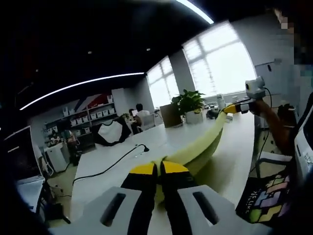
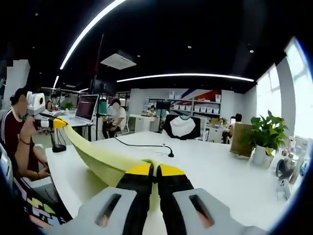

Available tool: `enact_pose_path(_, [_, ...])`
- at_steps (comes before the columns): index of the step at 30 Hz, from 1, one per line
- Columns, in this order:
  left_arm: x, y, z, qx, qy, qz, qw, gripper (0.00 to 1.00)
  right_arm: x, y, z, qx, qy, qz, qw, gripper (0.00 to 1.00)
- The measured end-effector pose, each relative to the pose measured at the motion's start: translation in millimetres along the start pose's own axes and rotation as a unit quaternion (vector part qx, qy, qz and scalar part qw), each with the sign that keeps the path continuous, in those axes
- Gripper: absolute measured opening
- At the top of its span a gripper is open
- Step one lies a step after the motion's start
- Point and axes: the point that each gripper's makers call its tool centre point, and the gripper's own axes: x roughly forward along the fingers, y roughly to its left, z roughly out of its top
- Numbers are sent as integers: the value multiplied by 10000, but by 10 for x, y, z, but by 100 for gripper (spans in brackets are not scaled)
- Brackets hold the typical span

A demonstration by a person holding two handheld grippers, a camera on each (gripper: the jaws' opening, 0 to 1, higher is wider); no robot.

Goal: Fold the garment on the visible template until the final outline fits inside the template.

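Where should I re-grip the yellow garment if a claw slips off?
Take the yellow garment by its end again, coming in along its length: it hangs as a sagging band between the left claw and right claw, each shut on one end.

Your surface (image 2: pixel 205 171): long, white, glossy; also in left gripper view (image 1: pixel 122 152). Black cable (image 2: pixel 142 145) runs across top, ends at small black block (image 2: pixel 170 154); same cable (image 1: pixel 110 164) trails off near edge in left gripper view. Potted plant (image 2: pixel 266 139) in white pot stands at your far end (image 1: pixel 190 105). Small items beside pot too blurred to identify.
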Motion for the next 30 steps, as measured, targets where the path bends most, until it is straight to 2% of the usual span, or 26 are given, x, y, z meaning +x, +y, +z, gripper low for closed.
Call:
enact_pose_path(4, [221, 219, 63, 39, -2, 102, 9999, 3, 223, -142, 84, 158, 5, 32, 9999, 1])
enact_pose_path(6, [361, 303, 49, 136, 114, 171, 9997, 3, 394, -228, 97, 242, 88, 50, 9997, 1])
enact_pose_path(11, [674, 488, 6, 283, 330, 230, 9988, 3, 723, -380, 17, 181, 372, -43, 9991, 1])
enact_pose_path(13, [802, 570, -30, -8, 374, 68, 9993, 3, 868, -451, -43, 247, 510, -26, 9984, 1])
enact_pose_path(14, [892, 622, -113, -42, 556, 18, 9984, 3, 944, -482, -88, 257, 621, -1, 9977, 1])
enact_pose_path(18, [1182, 795, -295, 6, 840, 32, 9965, 3, 1180, -560, -187, 342, 797, 13, 9962, 1])
enact_pose_path(19, [1209, 810, -305, 10, 846, 35, 9964, 3, 1250, -586, -268, 152, 1004, 20, 9948, 1])
enact_pose_path(20, [1278, 834, -334, -12, 867, 9, 9962, 3, 1314, -613, -310, 229, 1077, -47, 9939, 1])
enact_pose_path(22, [1372, 865, -431, -30, 1041, 1, 9946, 3, 1425, -634, -420, 130, 1333, 50, 9910, 1])
enact_pose_path(25, [1524, 935, -600, 87, 1296, 57, 9915, 3, 1590, -673, -564, 360, 1531, 145, 9874, 1])
enact_pose_path(30, [1751, 1008, -879, 17, 1570, 28, 9876, 3, 1821, -729, -871, 531, 1906, 117, 9802, 1])
